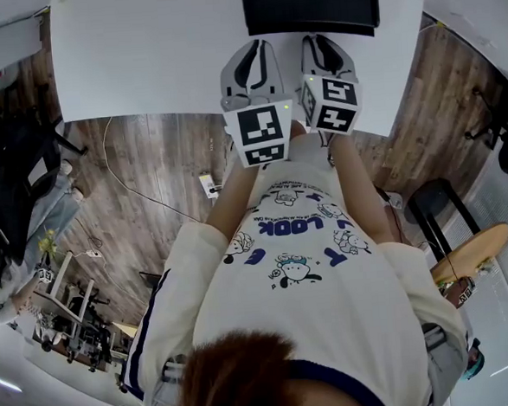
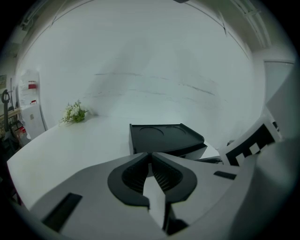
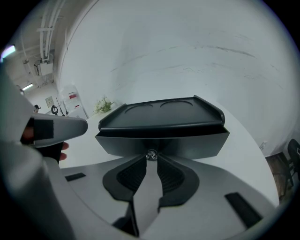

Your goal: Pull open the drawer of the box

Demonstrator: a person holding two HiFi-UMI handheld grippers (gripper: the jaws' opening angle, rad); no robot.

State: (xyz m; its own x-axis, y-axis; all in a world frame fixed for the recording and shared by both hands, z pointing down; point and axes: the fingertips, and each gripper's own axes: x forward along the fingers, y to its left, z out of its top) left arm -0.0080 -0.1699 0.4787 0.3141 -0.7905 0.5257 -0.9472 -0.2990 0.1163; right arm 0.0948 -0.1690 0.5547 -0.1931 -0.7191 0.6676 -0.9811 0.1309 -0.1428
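A black box stands at the far side of the white table. In the right gripper view its drawer front faces me, with a small metal knob at its lower middle. My right gripper has its tips closed on that knob. It shows in the head view as the right gripper just before the box. My left gripper hovers beside it, left of the box. Its jaws are shut with nothing between them, and the box lies just ahead to the right.
A small green plant sits at the table's far left by the wall. The table's near edge runs just in front of my body. On the wooden floor are a black stool at the right and cluttered racks at the left.
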